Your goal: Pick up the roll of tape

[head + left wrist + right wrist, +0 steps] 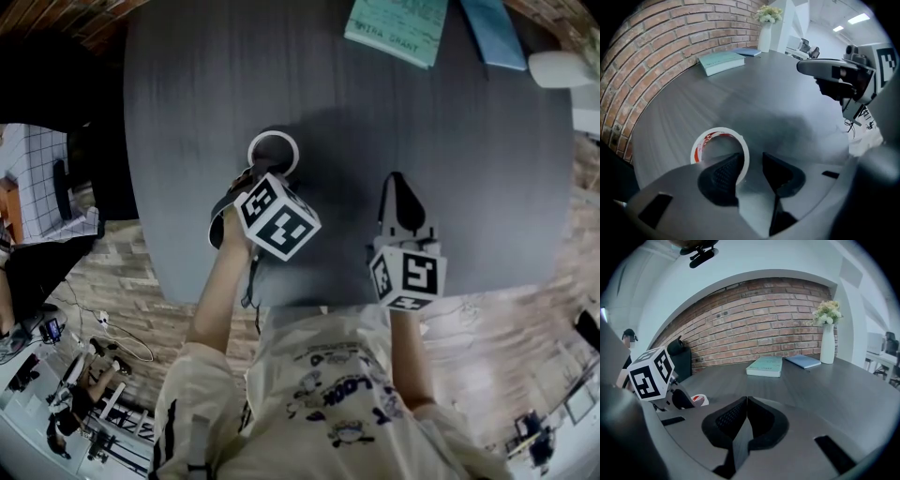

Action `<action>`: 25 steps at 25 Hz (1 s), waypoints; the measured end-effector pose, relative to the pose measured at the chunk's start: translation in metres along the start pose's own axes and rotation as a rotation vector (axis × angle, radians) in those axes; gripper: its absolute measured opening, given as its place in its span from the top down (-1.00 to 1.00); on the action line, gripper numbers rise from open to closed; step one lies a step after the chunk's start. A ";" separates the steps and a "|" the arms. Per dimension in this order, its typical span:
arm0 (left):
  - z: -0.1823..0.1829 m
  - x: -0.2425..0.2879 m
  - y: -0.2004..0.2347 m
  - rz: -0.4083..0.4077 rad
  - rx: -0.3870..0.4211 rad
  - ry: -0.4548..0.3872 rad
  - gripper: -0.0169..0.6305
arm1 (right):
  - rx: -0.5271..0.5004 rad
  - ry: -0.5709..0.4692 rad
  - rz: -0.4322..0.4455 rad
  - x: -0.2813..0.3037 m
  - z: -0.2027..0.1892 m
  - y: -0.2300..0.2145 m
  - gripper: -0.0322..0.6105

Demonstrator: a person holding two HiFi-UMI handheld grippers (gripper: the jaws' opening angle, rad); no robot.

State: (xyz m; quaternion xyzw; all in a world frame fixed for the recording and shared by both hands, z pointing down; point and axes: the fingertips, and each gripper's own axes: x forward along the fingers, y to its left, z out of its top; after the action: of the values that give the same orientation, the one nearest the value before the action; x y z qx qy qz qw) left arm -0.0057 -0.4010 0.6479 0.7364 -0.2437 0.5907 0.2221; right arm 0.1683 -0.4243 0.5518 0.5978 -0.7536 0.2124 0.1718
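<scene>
The roll of tape (274, 134), a white ring with red print, lies flat on the dark grey round table (187, 112). My left gripper (251, 178) is down at the roll's near side. In the left gripper view the roll (718, 131) sits just ahead; the left jaw reaches into the ring's hole, the right jaw stays outside, and the ring's near wall runs through the gap between them. The left gripper (752, 161) is open. My right gripper (397, 183) hovers to the right, apart from the roll, its jaws (746, 401) shut on nothing. The right gripper view shows the tape (699, 400) small at the left.
A green book (398, 28), a blue book (494, 33) and a white vase (562, 67) with flowers stand at the table's far side by a brick wall (764, 324). The table's near edge runs just under both grippers.
</scene>
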 end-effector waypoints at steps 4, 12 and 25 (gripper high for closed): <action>-0.001 0.000 0.000 0.010 0.028 0.014 0.73 | 0.012 0.003 -0.017 -0.002 -0.003 -0.003 0.89; 0.003 0.002 0.001 0.047 0.078 0.022 0.83 | 0.004 -0.002 -0.002 -0.003 -0.003 -0.005 0.89; 0.013 -0.082 0.023 0.237 -0.011 -0.271 0.83 | -0.035 -0.116 0.015 -0.030 0.039 0.022 0.89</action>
State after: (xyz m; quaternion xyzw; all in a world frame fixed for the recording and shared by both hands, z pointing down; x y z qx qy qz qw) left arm -0.0251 -0.4191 0.5655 0.7743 -0.3596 0.5067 0.1200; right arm 0.1533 -0.4151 0.5008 0.6003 -0.7704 0.1654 0.1367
